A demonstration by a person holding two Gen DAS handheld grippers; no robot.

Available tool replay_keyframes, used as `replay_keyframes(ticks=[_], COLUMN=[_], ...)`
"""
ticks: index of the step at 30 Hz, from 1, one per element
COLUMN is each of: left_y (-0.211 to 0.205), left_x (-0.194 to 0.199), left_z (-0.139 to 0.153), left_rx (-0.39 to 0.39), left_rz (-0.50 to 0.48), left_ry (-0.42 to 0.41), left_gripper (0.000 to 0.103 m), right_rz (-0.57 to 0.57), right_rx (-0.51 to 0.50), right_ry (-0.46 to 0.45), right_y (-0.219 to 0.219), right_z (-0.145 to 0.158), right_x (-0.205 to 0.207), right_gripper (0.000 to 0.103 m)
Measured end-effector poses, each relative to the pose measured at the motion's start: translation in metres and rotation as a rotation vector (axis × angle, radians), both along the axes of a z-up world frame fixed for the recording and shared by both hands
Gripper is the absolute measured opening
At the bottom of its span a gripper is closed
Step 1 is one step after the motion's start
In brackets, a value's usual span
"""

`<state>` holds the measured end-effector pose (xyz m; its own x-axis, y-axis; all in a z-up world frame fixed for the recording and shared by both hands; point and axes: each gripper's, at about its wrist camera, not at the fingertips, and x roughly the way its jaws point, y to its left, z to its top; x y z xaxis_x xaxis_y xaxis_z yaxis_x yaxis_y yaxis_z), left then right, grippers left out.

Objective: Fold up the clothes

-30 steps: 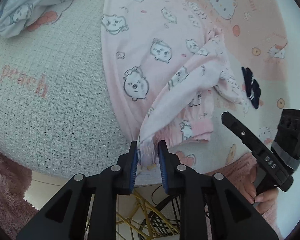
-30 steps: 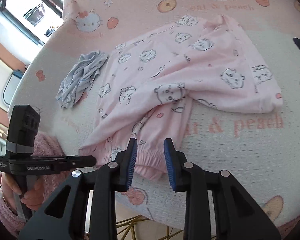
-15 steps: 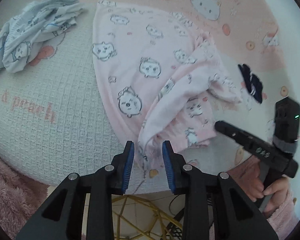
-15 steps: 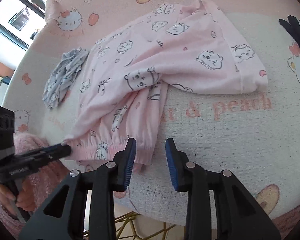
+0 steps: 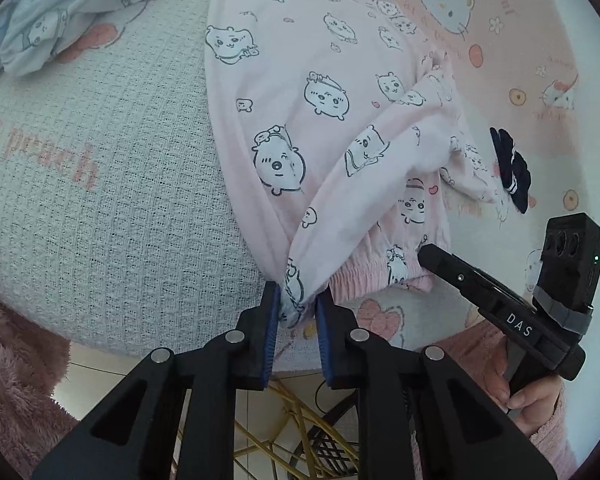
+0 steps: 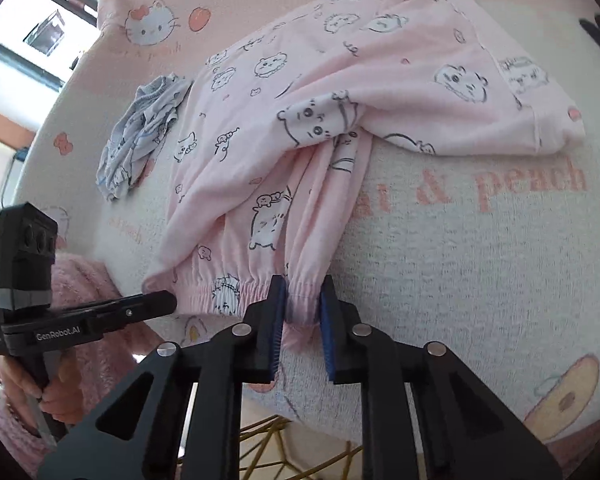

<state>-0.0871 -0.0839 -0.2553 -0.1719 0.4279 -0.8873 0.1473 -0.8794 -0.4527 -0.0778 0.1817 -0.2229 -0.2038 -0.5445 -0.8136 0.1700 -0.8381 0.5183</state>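
The left gripper [image 5: 297, 312] is clamped on a bunched corner of the pink pyjama trousers [image 5: 324, 120]; the right gripper [image 6: 303, 307] has the elastic waistband [image 6: 236, 286] between its pads, seemingly pinched; the trousers lie crumpled on the round printed table cover [image 6: 480, 260], waistband at its near edge; the cloth looks light, soft, and limp, so the gathered waistband corners seem the best hold

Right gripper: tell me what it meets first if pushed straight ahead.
The right gripper already has the pink pajama pants cuff between its fingers; straight on, it would likely just bunch more of that leg, which lies on the blanket.
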Motion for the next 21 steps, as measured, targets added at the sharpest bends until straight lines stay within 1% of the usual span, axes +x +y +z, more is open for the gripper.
replay_keyframes(ticks=[1,3,4,5,6,7,9,10,11,13,14,17,18,19,20,21], left_y=[-0.001,-0.002,-0.003,-0.003,-0.001,0.002,0.004,0.005,0.006,0.005,0.002,-0.007,-0.009,-0.009,-0.009,-0.008], left_x=[0.003,0.008,0.011,0.013,0.014,0.015,0.015,0.014,0.012,0.01,0.01,0.008,0.007,0.005,0.003,0.001], left_z=[0.0,0.0,0.0,0.0,-0.001,-0.001,0.002,0.004,0.008,0.015,0.018,0.025,0.025,0.016,0.007,-0.001], left_rx=[0.01,0.031,0.041,0.046,0.03,0.015,-0.001,-0.005,-0.013,-0.03,-0.039,-0.032,-0.027,-0.015,-0.003,0.009], left_rz=[0.0,0.001,0.001,-0.002,-0.016,-0.031,-0.047,-0.05,-0.047,-0.049,-0.045,-0.021,-0.012,-0.002,0.009,0.019], left_ry=[-0.003,-0.008,-0.011,-0.013,-0.013,-0.012,-0.006,0.002,0.019,0.052,0.062,0.096,0.097,0.064,0.03,-0.003], left_gripper=[0.017,0.015,0.014,0.014,0.015,0.016,0.016,0.017,0.017,0.017,0.017,0.018,0.018,0.022,0.033,0.04], right_rz=[-0.012,-0.024,-0.023,-0.017,-0.011,-0.007,-0.005,-0.018,-0.04,-0.057,-0.062,-0.075,-0.069,-0.054,-0.03,-0.011], right_rx=[-0.036,-0.085,-0.092,-0.084,-0.076,-0.051,0.022,0.02,-0.017,-0.044,-0.032,0.041,0.04,0.018,-0.002,0.003], right_ry=[-0.019,-0.025,-0.016,-0.009,-0.002,-0.013,-0.06,-0.09,-0.099,-0.078,-0.043,0.08,0.113,0.127,0.121,0.099], right_y=[0.006,0.015,0.017,0.017,0.017,0.016,0.013,0.015,0.019,0.023,0.024,0.022,0.02,0.015,0.011,0.005], right_z=[0.001,0.009,0.014,0.016,0.019,0.015,-0.001,-0.007,-0.007,0.0,0.006,0.027,0.033,0.036,0.036,0.032], right_x=[0.001,0.007,0.011,0.015,0.019,0.022,0.021,0.019,0.018,0.016,0.016,0.017,0.018,0.018,0.017,0.016], right_gripper=[0.012,0.012,0.012,0.012,0.012,0.012,0.019,0.021,0.021,0.022,0.022,0.022,0.022,0.022,0.024,0.025])
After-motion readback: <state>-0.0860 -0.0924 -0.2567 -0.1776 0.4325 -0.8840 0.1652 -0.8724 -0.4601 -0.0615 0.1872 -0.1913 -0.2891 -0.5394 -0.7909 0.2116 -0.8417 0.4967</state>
